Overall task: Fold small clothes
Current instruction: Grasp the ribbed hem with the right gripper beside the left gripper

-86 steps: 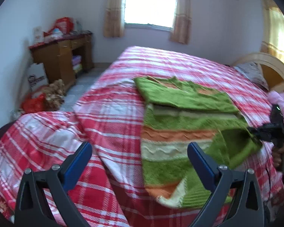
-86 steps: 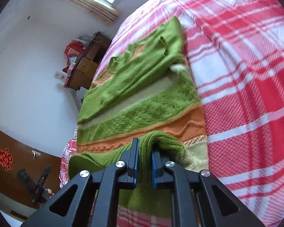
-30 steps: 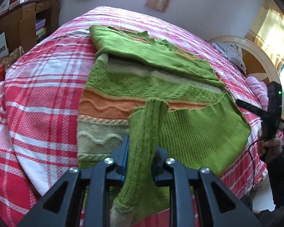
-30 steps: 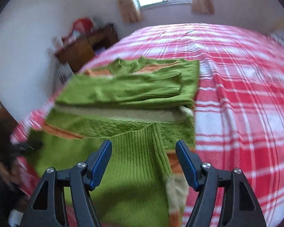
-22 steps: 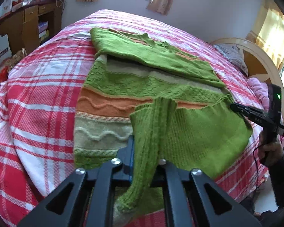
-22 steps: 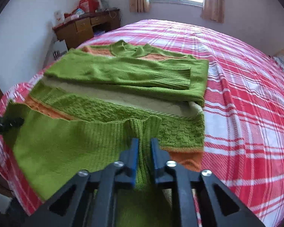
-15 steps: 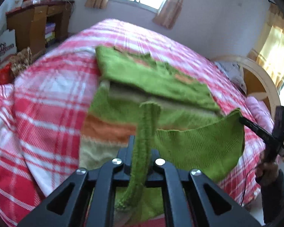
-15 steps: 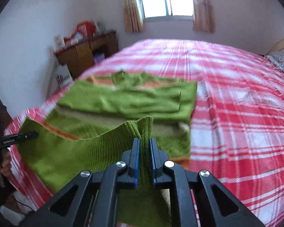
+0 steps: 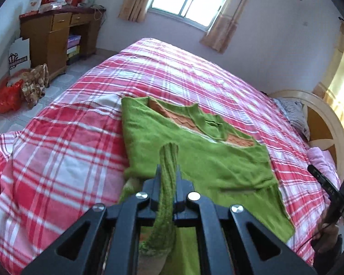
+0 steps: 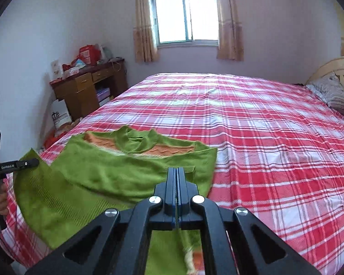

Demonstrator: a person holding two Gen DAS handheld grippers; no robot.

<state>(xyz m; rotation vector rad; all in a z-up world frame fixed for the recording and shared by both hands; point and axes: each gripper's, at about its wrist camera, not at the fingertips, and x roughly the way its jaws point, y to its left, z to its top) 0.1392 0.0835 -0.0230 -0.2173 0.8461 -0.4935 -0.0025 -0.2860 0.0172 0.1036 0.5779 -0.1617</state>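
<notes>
Two corners of the hem are pinched, one per tool: the left gripper (image 9: 167, 176) is clenched on a bunched strip of the green sweater (image 9: 195, 158), and the right gripper (image 10: 176, 178) is clamped tight on a thin edge of the same knit. The sweater is seen lying on the plaid bedspread (image 10: 263, 137), at the near edge toward 7 o'clock in the right view, collar (image 10: 135, 141) pointing to 12 o'clock. Sleeves appear folded in across the chest already, so the side folds are judged done. The bottom half is lifted and carried over toward the collar; the hem is not yet laid down. Remaining, as judged: hem to be lowered near the neckline, both grips released, fold smoothed flat. A desk (image 10: 89, 87) is noted at 10 o'clock, well apart.
</notes>
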